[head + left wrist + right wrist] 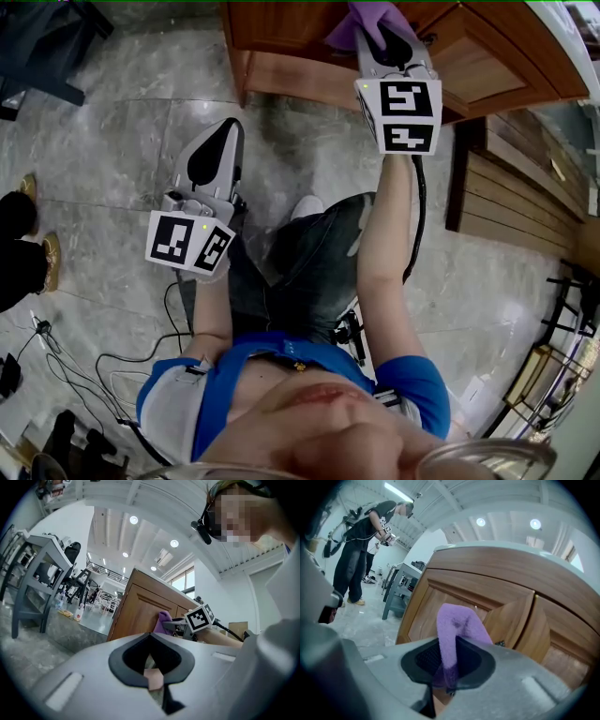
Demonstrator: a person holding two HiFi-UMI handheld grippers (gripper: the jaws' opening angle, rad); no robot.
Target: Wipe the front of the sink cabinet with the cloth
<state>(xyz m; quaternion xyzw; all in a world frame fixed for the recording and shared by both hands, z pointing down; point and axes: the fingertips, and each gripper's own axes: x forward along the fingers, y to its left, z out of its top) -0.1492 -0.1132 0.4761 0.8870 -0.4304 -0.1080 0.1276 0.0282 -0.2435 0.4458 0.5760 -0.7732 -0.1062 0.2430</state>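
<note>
My right gripper (380, 33) is shut on a purple cloth (367, 17) at the top of the head view, with the cloth up against the brown wooden sink cabinet (291, 37). In the right gripper view the cloth (458, 630) stands up from the shut jaws (449, 670) in front of a recessed door panel (431, 611); the neighbouring cabinet door (520, 620) stands ajar. My left gripper (225, 136) hangs over the stone floor, left of and nearer than the cabinet, shut with nothing in it. The left gripper view shows its shut jaws (151, 665), the cabinet (138, 609) and the cloth (163, 620).
A wooden slatted panel (511, 202) and a black wire rack (572, 291) stand to the right. Cables (66, 352) trail on the floor at the left, near someone's shoes (23, 220). Another person (361, 545) stands by a grey table (401, 588) beyond the cabinet's left end.
</note>
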